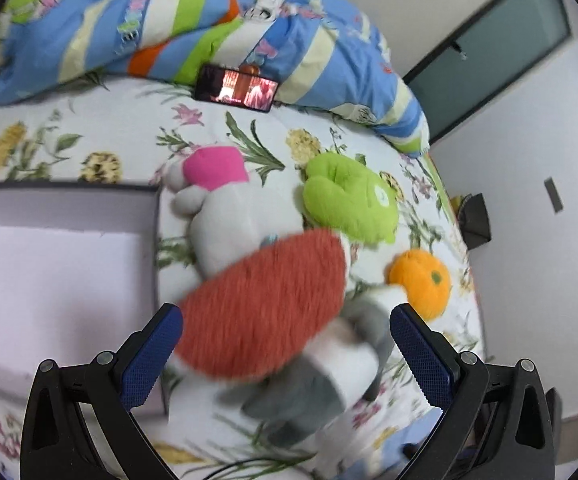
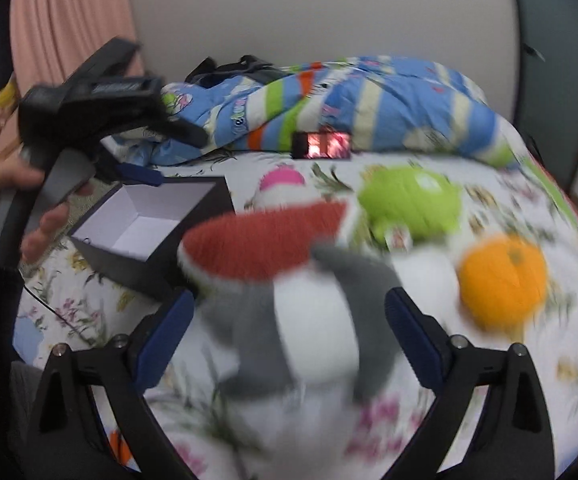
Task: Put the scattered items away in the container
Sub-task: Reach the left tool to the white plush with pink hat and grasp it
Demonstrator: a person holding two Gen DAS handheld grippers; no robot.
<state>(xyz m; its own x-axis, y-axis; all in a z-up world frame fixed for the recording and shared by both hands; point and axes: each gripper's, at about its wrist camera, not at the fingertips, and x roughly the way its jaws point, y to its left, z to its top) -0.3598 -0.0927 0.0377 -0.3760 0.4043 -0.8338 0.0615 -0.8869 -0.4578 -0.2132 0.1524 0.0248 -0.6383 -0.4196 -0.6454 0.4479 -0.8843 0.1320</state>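
Now, plush with red cap: a grey-and-white soft toy with a red furry cap (image 2: pixel 289 276) lies on the flowered bedsheet (image 2: pixel 537 360), blurred in both views, just beside the box.
Box: an open dark container with a pale lining (image 2: pixel 145 220) sits on the sheet to the left of the plush; nothing shows inside it.
Other toys: a white plush with a pink cap (image 1: pixel 225 200), a green plush (image 1: pixel 349 200) and an orange plush fruit (image 1: pixel 421 280) lie behind and to the right of the red-capped one.
Right gripper (image 2: pixel 289 320): jaws apart, the plush between them; no pad presses on it.
Left gripper (image 1: pixel 287 340): jaws wide apart around the same plush, not pressing.
Hand: a hand (image 2: pixel 29 208) holds the left gripper's handle above the box.
Behind: a striped quilt (image 1: pixel 193 20) with a lit phone (image 1: pixel 236 88) propped at its edge.
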